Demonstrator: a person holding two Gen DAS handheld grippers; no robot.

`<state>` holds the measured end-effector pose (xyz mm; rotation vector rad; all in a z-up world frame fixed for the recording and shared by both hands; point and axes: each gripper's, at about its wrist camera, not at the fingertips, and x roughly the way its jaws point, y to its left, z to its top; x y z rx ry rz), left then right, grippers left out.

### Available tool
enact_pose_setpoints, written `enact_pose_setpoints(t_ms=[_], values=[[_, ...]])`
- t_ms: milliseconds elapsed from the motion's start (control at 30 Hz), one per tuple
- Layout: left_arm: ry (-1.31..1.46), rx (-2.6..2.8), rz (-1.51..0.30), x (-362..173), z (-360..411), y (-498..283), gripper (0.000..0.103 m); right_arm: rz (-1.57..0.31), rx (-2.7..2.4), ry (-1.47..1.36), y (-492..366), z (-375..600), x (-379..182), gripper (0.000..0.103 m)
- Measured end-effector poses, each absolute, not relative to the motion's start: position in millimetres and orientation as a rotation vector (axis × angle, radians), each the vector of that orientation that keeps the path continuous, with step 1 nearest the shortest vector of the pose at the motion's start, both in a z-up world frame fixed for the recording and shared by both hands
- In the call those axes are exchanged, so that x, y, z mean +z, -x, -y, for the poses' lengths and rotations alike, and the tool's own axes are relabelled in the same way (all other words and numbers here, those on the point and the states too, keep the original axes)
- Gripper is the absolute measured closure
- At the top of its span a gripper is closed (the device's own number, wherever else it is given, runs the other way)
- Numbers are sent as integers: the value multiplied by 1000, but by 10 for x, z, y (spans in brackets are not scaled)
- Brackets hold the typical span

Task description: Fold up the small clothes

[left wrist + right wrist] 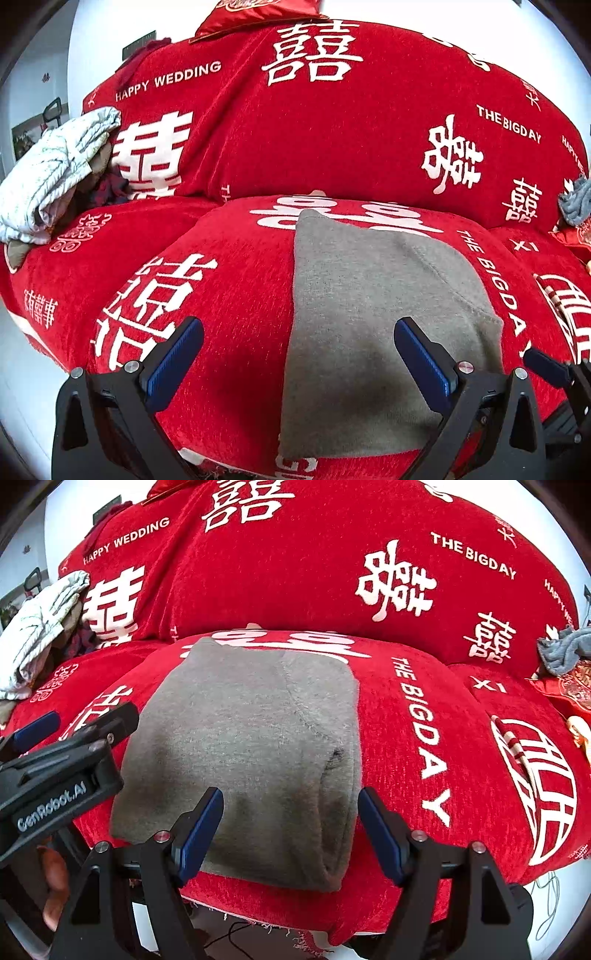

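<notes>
A grey knit garment [369,314] lies folded flat on the middle seat cushion of a red sofa [332,129]; in the right wrist view the garment [251,738] shows a doubled edge along its right side. My left gripper [299,332] hovers open above the garment's left edge, nothing between its blue pads. My right gripper [291,805] stands open over the garment's near edge, holding nothing. The left gripper's body [55,775] shows at the left of the right wrist view.
A pile of white and dark clothes [51,177] sits on the left seat. A grey cloth [565,650] and a red embroidered cushion [569,690] lie at the right end. A hand [55,886] shows low left. The sofa's front edge is near.
</notes>
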<state>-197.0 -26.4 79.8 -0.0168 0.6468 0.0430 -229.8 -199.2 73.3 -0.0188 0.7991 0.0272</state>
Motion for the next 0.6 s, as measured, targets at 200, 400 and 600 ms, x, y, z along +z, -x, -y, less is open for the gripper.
enact_pose_setpoints(t_ms=[200, 400, 600], values=[[9, 45, -605, 893, 286, 2088, 0, -772, 16, 23, 2359, 2006, 787, 25], [18, 29, -608, 934, 282, 2136, 0, -760, 16, 35, 2410, 1981, 809, 25], [29, 18, -606, 970, 264, 2158, 0, -746, 15, 57, 2448, 1917, 837, 25]])
